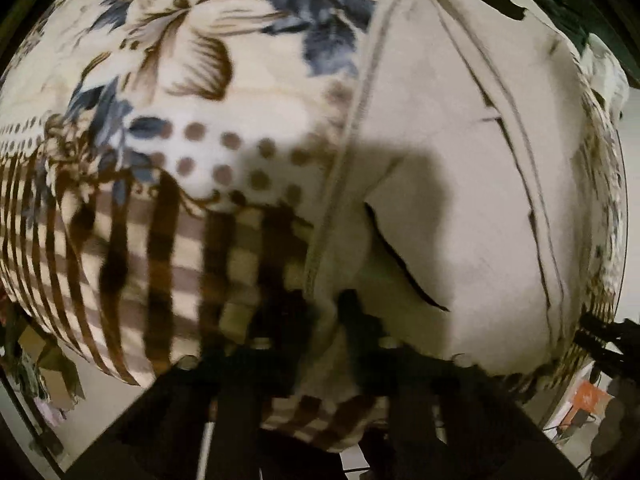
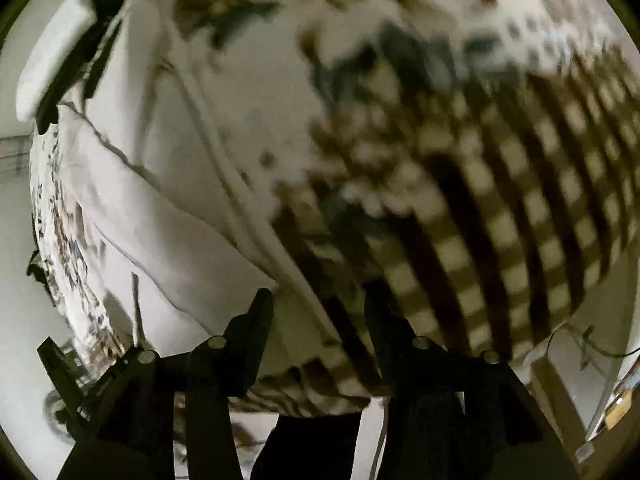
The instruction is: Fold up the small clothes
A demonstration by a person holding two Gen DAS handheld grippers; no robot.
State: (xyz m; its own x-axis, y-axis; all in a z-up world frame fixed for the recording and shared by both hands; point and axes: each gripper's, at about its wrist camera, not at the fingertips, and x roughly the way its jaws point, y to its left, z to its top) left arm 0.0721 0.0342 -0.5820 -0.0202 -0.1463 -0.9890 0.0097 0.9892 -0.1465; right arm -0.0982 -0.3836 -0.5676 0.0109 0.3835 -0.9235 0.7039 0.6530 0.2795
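A small cream garment (image 1: 448, 184) with stitched seams and a pocket slit lies flat on a floral and checked blanket (image 1: 168, 128). My left gripper (image 1: 320, 304) hovers low over the garment's near left hem, jaws apart, holding nothing. In the right wrist view the same garment (image 2: 168, 184) lies to the left, and my right gripper (image 2: 316, 308) is open at its near right corner, where the hem meets the blanket (image 2: 500, 200). The right view is blurred.
The blanket covers a raised surface whose near edge drops to a pale floor (image 1: 120, 364). An orange object (image 1: 586, 398) and dark clutter sit at the far right. A dark strap (image 2: 76, 76) lies near the garment's far end.
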